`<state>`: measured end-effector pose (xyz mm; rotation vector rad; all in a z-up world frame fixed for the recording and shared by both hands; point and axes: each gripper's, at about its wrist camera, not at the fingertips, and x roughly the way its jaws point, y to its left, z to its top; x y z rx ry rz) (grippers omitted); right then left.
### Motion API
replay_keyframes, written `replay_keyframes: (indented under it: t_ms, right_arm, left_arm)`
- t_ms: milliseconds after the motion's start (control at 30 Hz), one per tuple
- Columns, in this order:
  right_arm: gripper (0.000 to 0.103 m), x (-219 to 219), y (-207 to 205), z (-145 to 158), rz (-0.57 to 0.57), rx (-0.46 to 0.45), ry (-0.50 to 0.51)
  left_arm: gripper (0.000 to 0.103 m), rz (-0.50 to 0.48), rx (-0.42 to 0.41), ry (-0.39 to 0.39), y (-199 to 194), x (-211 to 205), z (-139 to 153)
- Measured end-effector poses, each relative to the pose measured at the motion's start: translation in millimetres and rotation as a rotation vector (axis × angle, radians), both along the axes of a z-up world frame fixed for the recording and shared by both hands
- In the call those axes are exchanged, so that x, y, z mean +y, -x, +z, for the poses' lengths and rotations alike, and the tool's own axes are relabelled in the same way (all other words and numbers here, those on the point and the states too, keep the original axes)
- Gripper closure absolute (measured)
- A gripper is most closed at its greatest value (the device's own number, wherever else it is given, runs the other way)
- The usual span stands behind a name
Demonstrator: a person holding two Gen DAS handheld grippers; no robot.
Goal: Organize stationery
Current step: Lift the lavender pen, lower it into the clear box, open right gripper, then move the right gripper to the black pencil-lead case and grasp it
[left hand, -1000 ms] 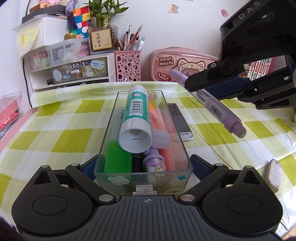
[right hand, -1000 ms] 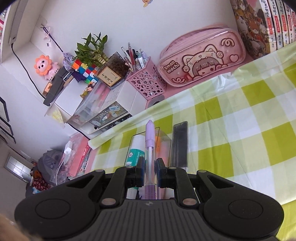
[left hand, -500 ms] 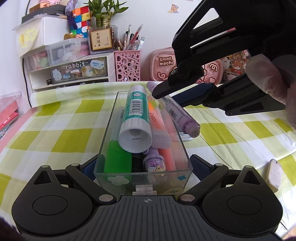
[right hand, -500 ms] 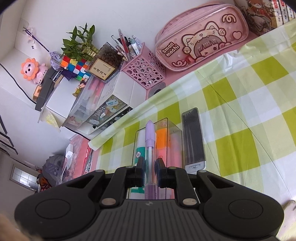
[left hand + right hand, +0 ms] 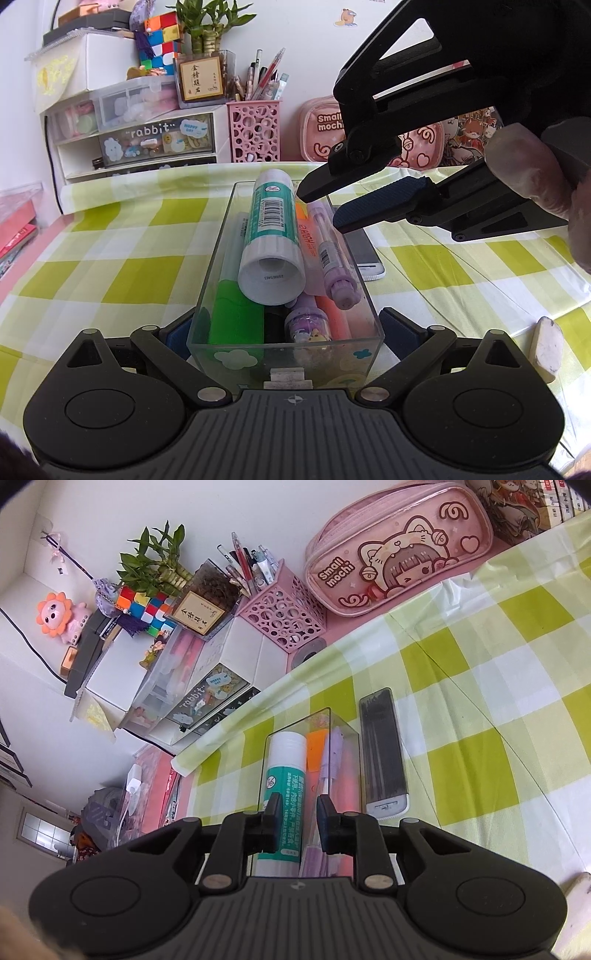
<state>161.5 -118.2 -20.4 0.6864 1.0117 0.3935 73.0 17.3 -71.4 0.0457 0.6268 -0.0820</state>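
A clear plastic box (image 5: 288,354) stands on the checked tablecloth, and my left gripper (image 5: 286,328) is shut on its near end, one blue pad on each side wall. Inside lie a big glue stick (image 5: 273,229), an orange highlighter (image 5: 306,236), a green marker (image 5: 232,317) and a purple pen (image 5: 328,254). My right gripper (image 5: 319,208) hovers over the box's far right part. Its jaws are opening and nothing is between them. In the right wrist view that gripper (image 5: 298,805) hangs above the glue stick (image 5: 286,775) and the purple pen (image 5: 330,755).
A flat dark case (image 5: 382,749) lies right of the box. A white eraser (image 5: 546,347) sits at the near right. At the back stand a pink pen holder (image 5: 255,129), a pink pencil case (image 5: 399,546) and a drawer unit (image 5: 155,136).
The right gripper carried the purple pen leftward over the box, then its jaws parted and the pen dropped in beside the orange highlighter. The left gripper and box stayed still.
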Motion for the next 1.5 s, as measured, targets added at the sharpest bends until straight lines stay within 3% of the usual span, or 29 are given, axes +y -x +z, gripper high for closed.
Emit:
replay_keyframes:
  t_ms: [433,700,800,933,1067,1333,1500]
  right_arm:
    - [0.063,-43.0,20.0,12.1,-0.042,-0.087,0.052]
    - [0.057,-67.1,34.3,3.3,-0.078,-0.142,0.284]
    - [0.056,-69.1,36.7,-3.3,-0.036,-0.181,0.350]
    - [0.054,-60.3,32.4,-6.5,0.038,-0.230,0.367]
    - [0.045,-34.9,28.4,-8.4,0.165,-0.293,0.423]
    - [0.045,3.7,19.9,-19.0,0.381,-0.344,0.498]
    - [0.044,16.9,15.1,-26.2,0.427,-0.386,0.593]
  left_arm:
    - [0.008,0.001,0.000,0.000,0.0,-0.1,0.0]
    - [0.008,0.000,0.000,0.000,-0.1,0.1,0.0]
    - [0.008,0.000,0.000,0.001,0.0,0.0,0.0]
    - [0.008,0.000,-0.001,-0.001,0.0,0.0,0.0]
    - [0.008,0.000,-0.001,-0.002,-0.5,-0.6,-0.1]
    - [0.008,0.000,-0.002,-0.003,-0.6,-0.6,-0.1]
    - [0.008,0.000,-0.002,-0.003,-0.4,-0.7,-0.1]
